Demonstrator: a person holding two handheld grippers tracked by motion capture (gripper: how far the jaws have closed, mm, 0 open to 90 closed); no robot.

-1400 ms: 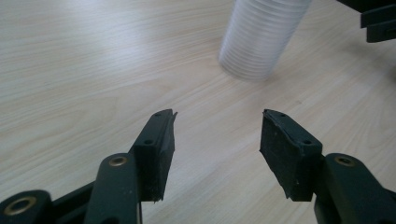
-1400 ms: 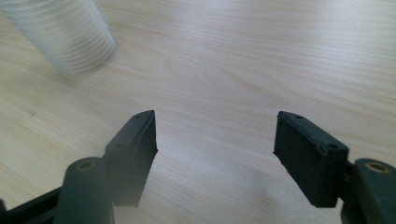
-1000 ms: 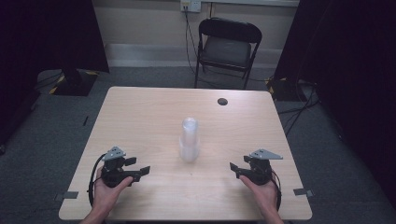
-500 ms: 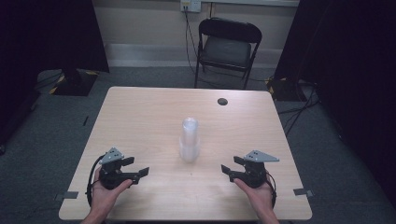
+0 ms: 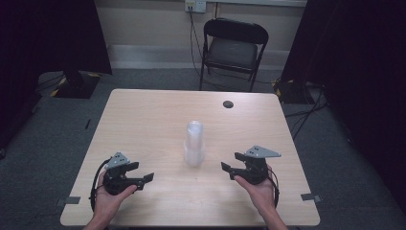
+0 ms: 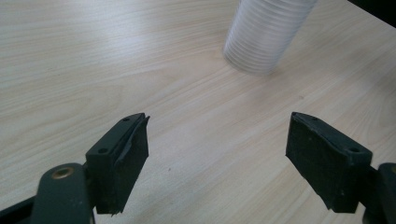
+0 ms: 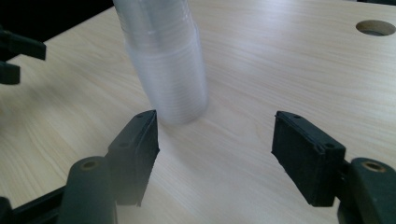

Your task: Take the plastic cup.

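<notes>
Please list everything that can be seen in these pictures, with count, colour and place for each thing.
stack of plastic cups: one stack, clear, upright near the table's middle
table: one, light wood
cable hole: one, dark, far right part of the tabletop
folding chair: one, black, beyond the table's far edge
wall socket: one, white, on the wall behind the chair
left hand-held gripper: one, black, open, near left of the tabletop
right hand-held gripper: one, black, open, near right of the tabletop
</notes>
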